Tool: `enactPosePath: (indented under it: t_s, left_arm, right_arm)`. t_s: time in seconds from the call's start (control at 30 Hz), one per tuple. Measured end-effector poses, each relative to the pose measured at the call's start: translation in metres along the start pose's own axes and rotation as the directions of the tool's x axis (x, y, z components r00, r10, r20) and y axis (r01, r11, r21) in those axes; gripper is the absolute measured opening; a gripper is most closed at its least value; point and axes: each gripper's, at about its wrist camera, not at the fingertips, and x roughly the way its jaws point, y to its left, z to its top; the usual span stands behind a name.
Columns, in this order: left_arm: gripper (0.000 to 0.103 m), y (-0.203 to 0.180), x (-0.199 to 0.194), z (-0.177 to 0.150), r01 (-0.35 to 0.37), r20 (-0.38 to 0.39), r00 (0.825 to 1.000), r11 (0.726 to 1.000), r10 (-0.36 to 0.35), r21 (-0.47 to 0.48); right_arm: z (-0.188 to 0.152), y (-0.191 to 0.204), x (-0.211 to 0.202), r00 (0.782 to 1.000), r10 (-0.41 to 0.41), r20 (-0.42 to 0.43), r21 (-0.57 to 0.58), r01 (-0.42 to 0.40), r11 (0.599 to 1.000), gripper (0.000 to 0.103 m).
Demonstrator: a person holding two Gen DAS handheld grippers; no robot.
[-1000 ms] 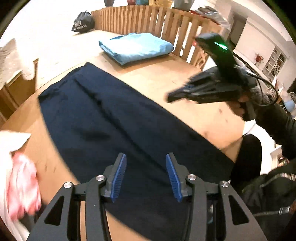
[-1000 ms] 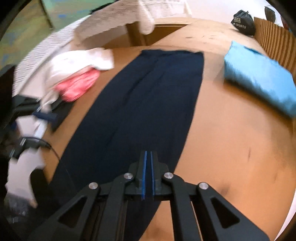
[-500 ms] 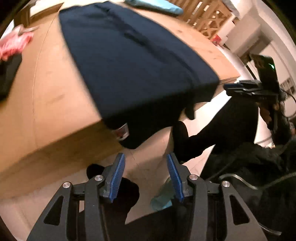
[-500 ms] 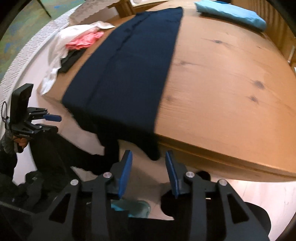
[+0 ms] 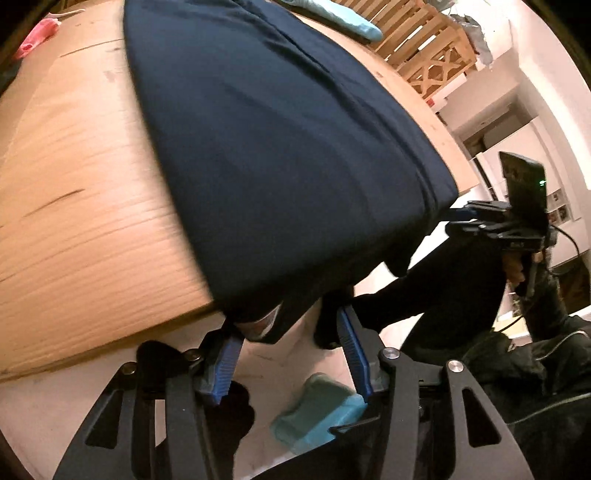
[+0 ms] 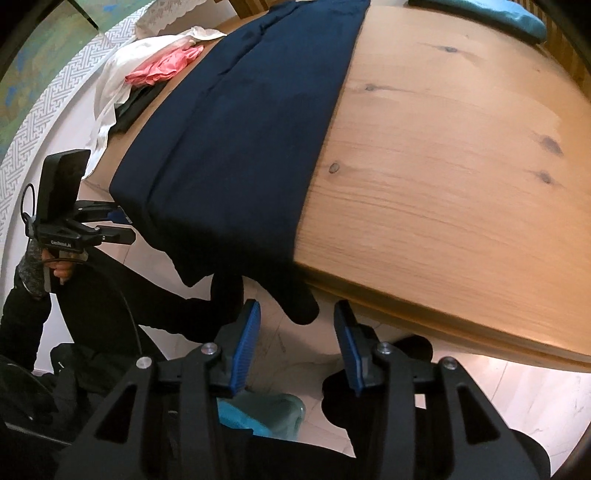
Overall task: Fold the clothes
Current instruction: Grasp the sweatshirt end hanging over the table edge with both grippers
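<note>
I'm at the grab step: navy garment (image 5: 280,147) lies flat on the table (image 5: 74,221), hem hanging off the near edge, left gripper (image 5: 291,354) gaping, right gripper (image 6: 295,343) opening, neither clamped, next pinch both hem corners.

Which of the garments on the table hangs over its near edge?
The navy garment: its end drops off the wooden table in front of both grippers. The folded light blue one and the pink one lie wholly on top.
</note>
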Motion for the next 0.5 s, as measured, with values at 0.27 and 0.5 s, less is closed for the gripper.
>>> enactPosePath:
  t_s: [0.27, 0.5]
  left_arm:
    - [0.009, -0.009, -0.028, -0.011, 0.026, 0.043, 0.999, 0.999, -0.028, 0.045]
    - [0.008, -0.017, -0.065, -0.027, 0.044, 0.112, 0.993, 0.998, -0.049, 0.049]
  right_arm:
    - [-0.001, -0.002, -0.010, 0.996, 0.076, 0.050, -0.012, -0.075, 0.997, 0.003]
    - [-0.007, 0.016, -0.030, 0.995, 0.075, 0.073, -0.061, -0.071, 0.996, 0.003]
